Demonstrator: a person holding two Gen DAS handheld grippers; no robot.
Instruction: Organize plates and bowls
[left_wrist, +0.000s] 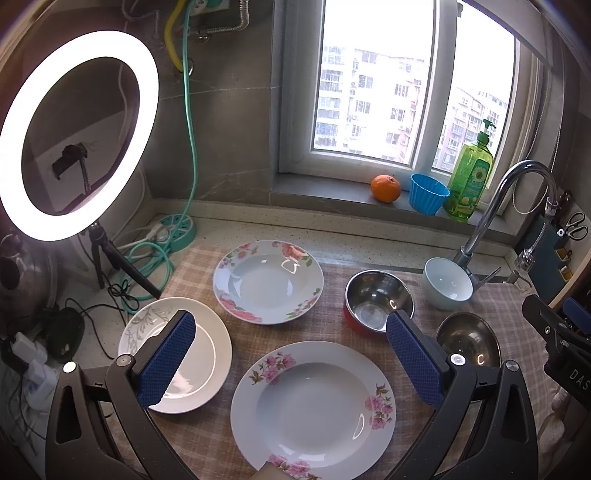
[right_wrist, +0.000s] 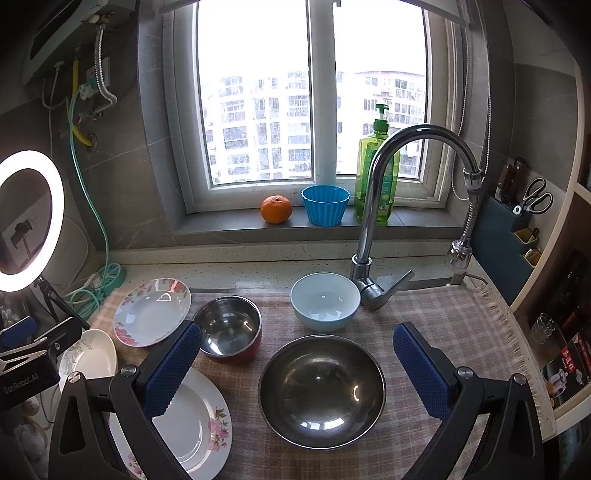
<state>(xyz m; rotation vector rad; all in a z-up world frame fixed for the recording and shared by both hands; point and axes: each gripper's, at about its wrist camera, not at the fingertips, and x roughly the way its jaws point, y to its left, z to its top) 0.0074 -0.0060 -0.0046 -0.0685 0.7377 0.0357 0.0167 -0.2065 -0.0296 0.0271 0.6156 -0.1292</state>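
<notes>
I see a checked beige cloth (right_wrist: 461, 325) covering the table, all dishes lying apart on it. My left claw (left_wrist: 291, 360) hangs released over the near floral deep plate (left_wrist: 314, 410); a second floral deep plate (left_wrist: 267, 280) lies beyond, a plain white flat plate (left_wrist: 207, 354) to its left. My right claw (right_wrist: 297, 369) hangs released over the large steel bowl (right_wrist: 321, 391). Behind stand the red-sided steel bowl (right_wrist: 229, 328) and the pale blue ceramic bowl (right_wrist: 325, 301), beside the chrome tap (right_wrist: 373, 206).

Blown-out window (right_wrist: 310, 92), ring-light (left_wrist: 79, 133) glare
</notes>
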